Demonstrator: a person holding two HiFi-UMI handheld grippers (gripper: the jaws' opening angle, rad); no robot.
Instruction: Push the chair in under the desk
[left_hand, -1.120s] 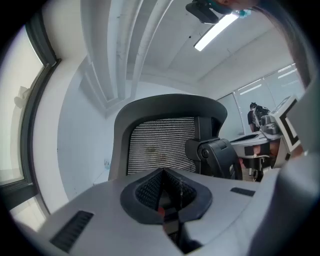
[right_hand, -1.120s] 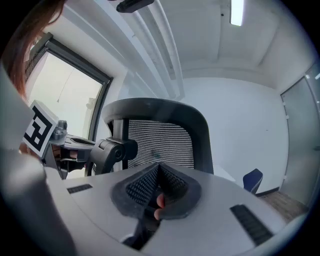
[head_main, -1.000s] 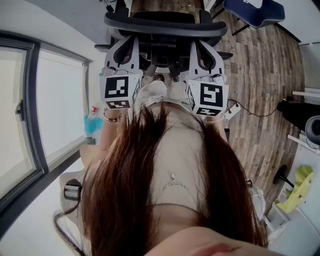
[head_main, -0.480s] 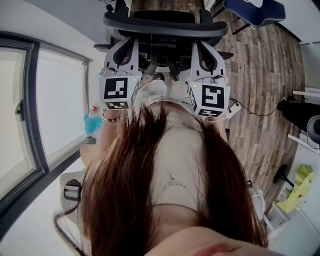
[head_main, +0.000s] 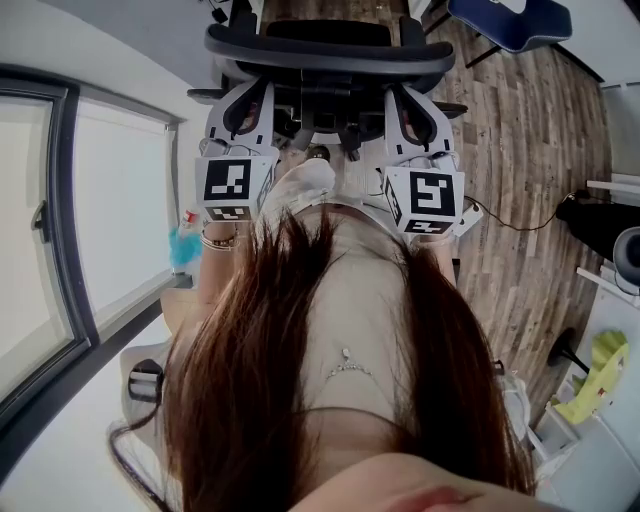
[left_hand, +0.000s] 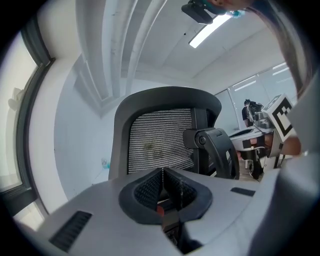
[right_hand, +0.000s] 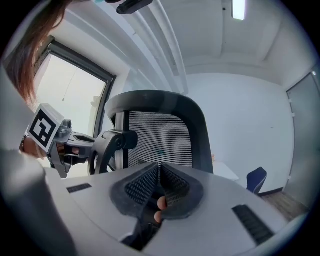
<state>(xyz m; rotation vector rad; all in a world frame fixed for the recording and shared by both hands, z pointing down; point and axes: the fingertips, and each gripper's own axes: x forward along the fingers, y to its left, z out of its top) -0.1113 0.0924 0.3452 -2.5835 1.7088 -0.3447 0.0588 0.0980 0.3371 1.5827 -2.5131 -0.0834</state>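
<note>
A black office chair with a mesh backrest (head_main: 330, 48) stands just ahead of me on the wood floor. My left gripper (head_main: 247, 92) and right gripper (head_main: 410, 98) point at the back of it, side by side, each with its marker cube nearest me. Whether they touch the chair I cannot tell. In the left gripper view the jaws (left_hand: 162, 173) are shut with nothing between them, facing the mesh (left_hand: 160, 140) and an armrest (left_hand: 216, 150). The right gripper view shows shut, empty jaws (right_hand: 159, 169) before the backrest (right_hand: 160, 135). A white tabletop (right_hand: 225, 171) shows past the chair.
A window (head_main: 60, 230) and white wall run along the left. A blue chair (head_main: 510, 22) stands at the far right, a cable (head_main: 520, 226) lies on the floor, and a white shelf with a yellow-green cloth (head_main: 598, 372) is at the right. My hair fills the lower head view.
Both grippers have drifted slightly apart, the left one leftward and the right one rightward. The chair's backrest has edged a little farther from me.
</note>
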